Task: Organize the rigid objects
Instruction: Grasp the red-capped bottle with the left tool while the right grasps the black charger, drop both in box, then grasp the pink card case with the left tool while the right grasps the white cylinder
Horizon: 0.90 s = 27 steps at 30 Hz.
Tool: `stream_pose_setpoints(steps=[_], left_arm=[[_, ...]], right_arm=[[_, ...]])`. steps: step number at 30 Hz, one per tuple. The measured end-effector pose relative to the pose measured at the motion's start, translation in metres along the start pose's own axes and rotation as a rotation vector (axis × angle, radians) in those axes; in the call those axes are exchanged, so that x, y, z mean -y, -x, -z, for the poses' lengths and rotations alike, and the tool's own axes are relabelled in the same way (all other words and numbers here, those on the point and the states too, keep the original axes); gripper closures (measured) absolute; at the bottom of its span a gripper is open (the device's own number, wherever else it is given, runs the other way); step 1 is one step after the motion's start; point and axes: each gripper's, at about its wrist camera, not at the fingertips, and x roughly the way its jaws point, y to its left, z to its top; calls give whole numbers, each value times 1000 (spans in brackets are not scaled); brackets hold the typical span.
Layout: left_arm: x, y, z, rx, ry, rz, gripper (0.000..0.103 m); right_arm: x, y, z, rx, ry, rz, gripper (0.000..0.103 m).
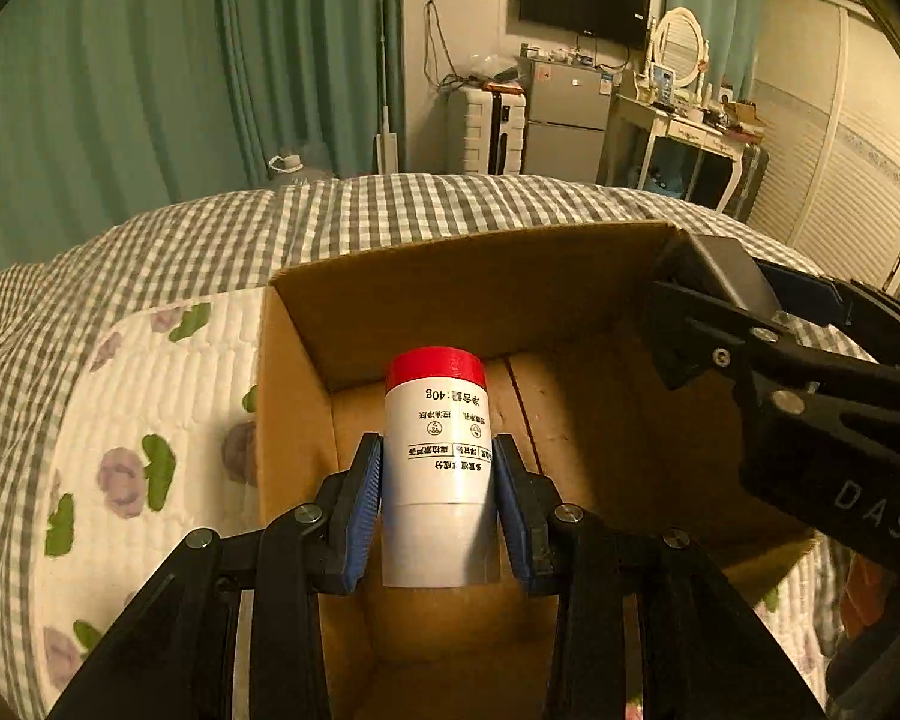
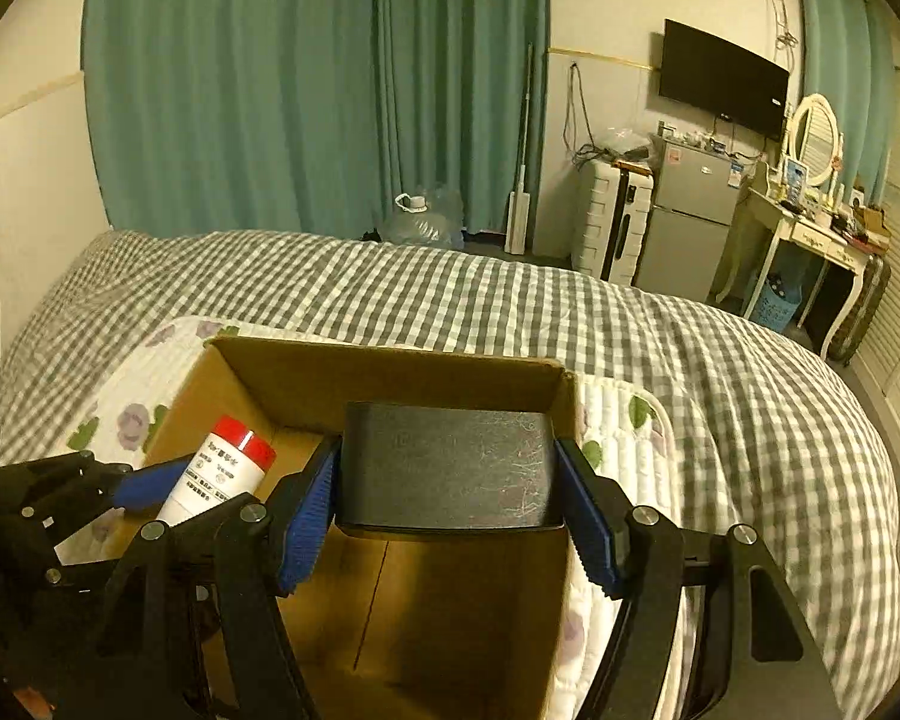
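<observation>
Left gripper point(image 1: 437, 495) clamped on white tube point(image 1: 437, 456), red cap point(image 1: 436, 367) pointing to 12 o'clock, held over open box point(image 1: 450, 285); blue pads point(image 1: 363, 516) pressed to both sides. Right gripper point(image 2: 450, 498) pinching dark block point(image 2: 447, 465) above same box at 3 o'clock of tube; box resting on quilt point(image 1: 150, 420).

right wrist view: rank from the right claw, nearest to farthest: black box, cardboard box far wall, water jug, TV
1. black box, gripped in the right claw.
2. cardboard box far wall, just beyond it.
3. water jug, on the floor past the bed, by the curtain.
4. TV, on the far wall, upper right.
</observation>
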Motion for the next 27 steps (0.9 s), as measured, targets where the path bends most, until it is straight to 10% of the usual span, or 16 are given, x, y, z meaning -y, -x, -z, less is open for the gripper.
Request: stream_pose_setpoints(steps=[7,16,27], left_arm=[[7,14,11,28,-24,17,44],[-9,110,22,72,17,-36,18],[-33,217,79,130,22,-64,18]], right_arm=[[7,-9,-1,25,-45,-4,24],[14,81,-3,14,-19,128,10],[-40,193,46,-94,-47,238,6]])
